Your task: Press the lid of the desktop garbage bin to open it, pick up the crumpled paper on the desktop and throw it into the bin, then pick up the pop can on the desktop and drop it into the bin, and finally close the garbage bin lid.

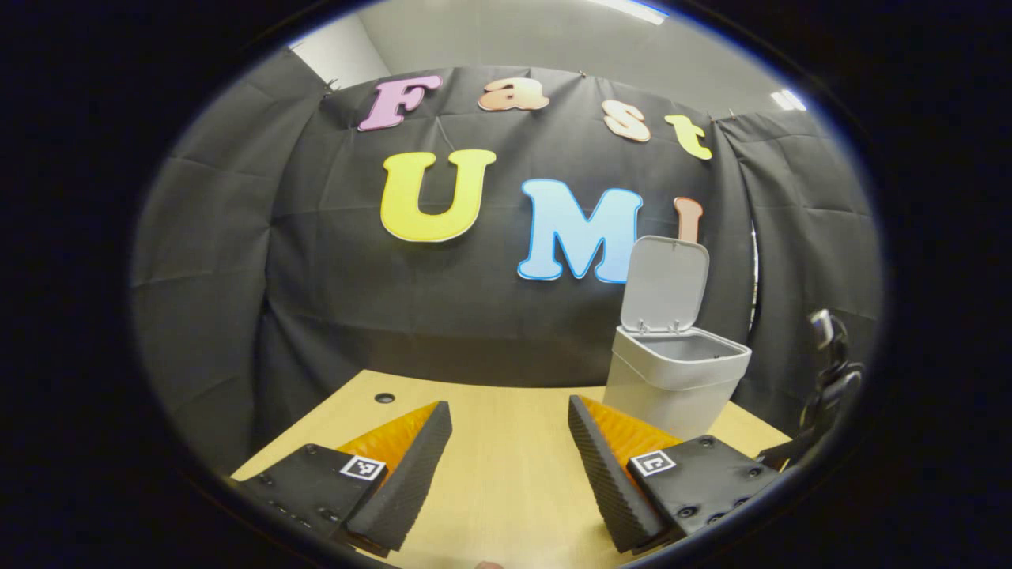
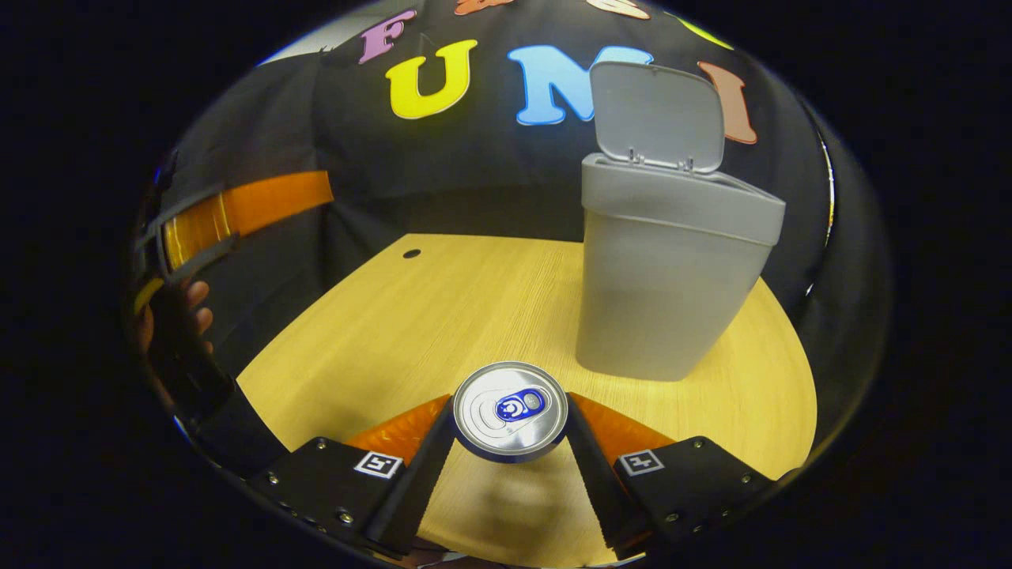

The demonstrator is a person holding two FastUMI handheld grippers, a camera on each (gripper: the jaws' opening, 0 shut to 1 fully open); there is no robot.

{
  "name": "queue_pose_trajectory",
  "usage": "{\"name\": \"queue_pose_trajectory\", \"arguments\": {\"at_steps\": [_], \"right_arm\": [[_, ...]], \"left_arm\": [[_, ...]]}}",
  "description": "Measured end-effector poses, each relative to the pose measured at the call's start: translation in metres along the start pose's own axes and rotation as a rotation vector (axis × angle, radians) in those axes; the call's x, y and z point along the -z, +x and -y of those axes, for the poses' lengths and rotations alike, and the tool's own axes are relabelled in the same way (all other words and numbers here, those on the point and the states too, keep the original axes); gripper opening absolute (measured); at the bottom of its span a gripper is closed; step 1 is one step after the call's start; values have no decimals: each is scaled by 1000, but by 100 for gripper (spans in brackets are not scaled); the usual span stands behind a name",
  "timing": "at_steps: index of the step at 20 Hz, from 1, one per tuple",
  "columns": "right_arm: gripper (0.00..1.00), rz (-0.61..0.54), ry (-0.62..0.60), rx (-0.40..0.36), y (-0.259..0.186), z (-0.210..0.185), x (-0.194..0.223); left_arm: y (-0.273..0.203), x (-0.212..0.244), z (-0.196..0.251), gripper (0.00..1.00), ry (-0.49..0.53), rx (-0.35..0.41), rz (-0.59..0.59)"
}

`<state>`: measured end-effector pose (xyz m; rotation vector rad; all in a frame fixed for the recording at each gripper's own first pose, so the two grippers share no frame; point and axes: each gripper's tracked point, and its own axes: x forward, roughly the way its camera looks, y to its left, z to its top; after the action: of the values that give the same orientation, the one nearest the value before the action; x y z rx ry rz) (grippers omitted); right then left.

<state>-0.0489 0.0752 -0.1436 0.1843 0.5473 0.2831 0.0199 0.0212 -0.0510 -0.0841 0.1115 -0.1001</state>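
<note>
While the pop can sits clamped between both fingers of the right gripper above the desktop, the garbage bin stands just beyond, lid raised, and the left gripper hangs spread, empty.

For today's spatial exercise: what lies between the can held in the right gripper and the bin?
Only bare wooden table. In the right gripper view, nothing stands between the can, held by the right gripper, and the open bin.
</note>
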Motion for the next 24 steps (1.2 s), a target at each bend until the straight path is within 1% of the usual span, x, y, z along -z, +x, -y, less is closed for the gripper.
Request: {"name": "queue_pose_trajectory", "arguments": {"at_steps": [7, 13, 14, 16, 19, 21, 22, 24], "right_arm": [[84, 211, -22, 74, -36, 28, -81], [84, 335, -90, 131, -41, 46, -134], [84, 354, -102, 142, -41, 47, -141], [84, 403, -131, 160, -44, 49, -156], [84, 495, -178, 210, -50, 55, -182], [84, 548, -213, 252, -53, 61, -201], [84, 567, -235, 280, -52, 65, -208], [83, 558, -266, 322, -45, 73, -215]], "left_arm": [[2, 2, 7, 99, -7, 5, 0], [3, 6, 13, 99, -34, 16, -7], [2, 7, 14, 96, -38, 16, -6], [1, 7, 16, 98, -46, 23, -12], [1, 7, 15, 96, -35, 18, -9], [0, 4, 12, 98, -24, 9, -4], [-1, 4, 12, 98, -21, 7, -3], [-5, 3, 10, 98, -19, 3, -1]]}}
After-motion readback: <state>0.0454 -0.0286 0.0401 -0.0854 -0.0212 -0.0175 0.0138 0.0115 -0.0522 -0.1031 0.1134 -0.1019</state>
